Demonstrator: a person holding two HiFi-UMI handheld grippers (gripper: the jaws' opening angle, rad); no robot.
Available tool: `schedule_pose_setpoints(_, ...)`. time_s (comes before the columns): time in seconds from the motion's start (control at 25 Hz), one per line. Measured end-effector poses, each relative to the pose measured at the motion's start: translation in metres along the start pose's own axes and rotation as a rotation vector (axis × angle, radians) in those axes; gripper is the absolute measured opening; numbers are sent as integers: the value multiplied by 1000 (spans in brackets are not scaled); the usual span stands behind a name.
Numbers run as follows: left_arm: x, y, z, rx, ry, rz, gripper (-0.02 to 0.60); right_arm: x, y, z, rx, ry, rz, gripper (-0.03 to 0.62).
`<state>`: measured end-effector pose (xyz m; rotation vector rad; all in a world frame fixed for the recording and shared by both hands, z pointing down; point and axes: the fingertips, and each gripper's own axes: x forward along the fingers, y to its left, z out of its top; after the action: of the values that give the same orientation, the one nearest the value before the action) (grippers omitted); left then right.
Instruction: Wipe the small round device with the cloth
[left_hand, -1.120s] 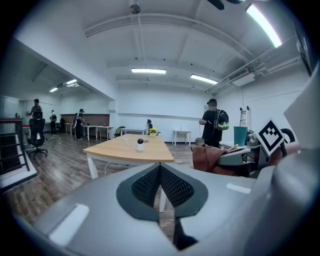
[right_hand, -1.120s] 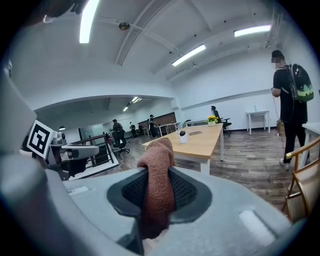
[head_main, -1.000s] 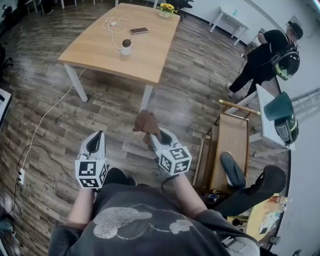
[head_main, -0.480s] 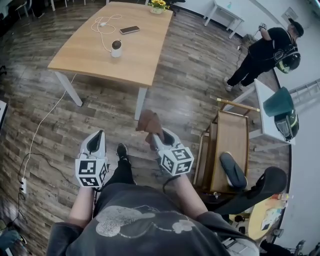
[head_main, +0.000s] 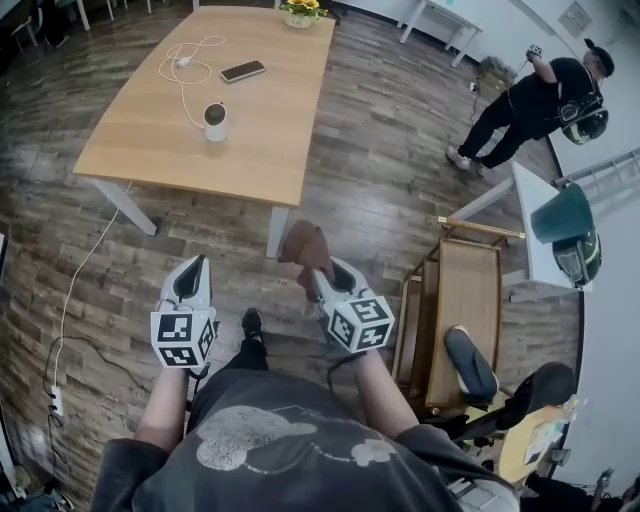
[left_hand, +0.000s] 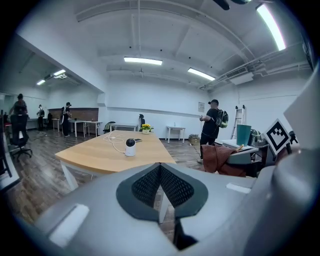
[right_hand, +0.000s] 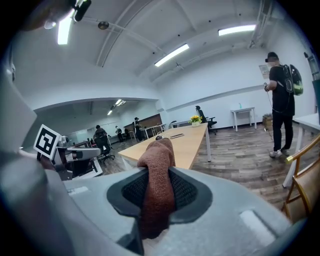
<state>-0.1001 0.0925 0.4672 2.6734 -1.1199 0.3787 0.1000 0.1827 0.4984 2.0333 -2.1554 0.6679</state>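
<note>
The person stood on the wooden floor, well apart from the wooden table, and held both grippers low in front of the body. The right gripper had its jaws closed on the brown cloth. In the right gripper view the cloth filled the gap between the two dark pads and rose above them as a folded lump. The left gripper carried nothing: in the left gripper view its two jaws met in one thin line. The two grippers were side by side, not touching each other, and both pointed toward the table.

The small round device, white with a dark top, stood upright on the table, far from both grippers and from the cloth. A white cable ran from the device toward the far part of the table and lay there in loose loops. A phone lay flat just beside these loops, beyond the device. A pot with yellow flowers stood at the far edge of the table.

To the right, past the table, another person in dark clothes with a backpack stood on the floor. A teal bin was at the right side of the head view.
</note>
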Motion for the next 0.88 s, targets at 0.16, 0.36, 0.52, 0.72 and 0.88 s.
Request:
schedule_pose_setpoints(0.16,39,19,17,-3,0,-7,18,41,-14,28,0,-5,-5,80)
schedule_pose_setpoints(0.36,79,48,31,-15,6,-8,18,92,-20,57,-14,-5,2,80)
schedule_pose_setpoints(0.52,100,59,41,-13,7,-21,18,118,-22,67,-10,1,6,80)
schedule_pose_setpoints(0.72,118,73,51,-15,4,-9,18,146,-23,73,-3,27,20,80)
schedule_pose_setpoints(0.88,131,80,52,-33,11,26,18,170,-28,81,-19,50,62,80)
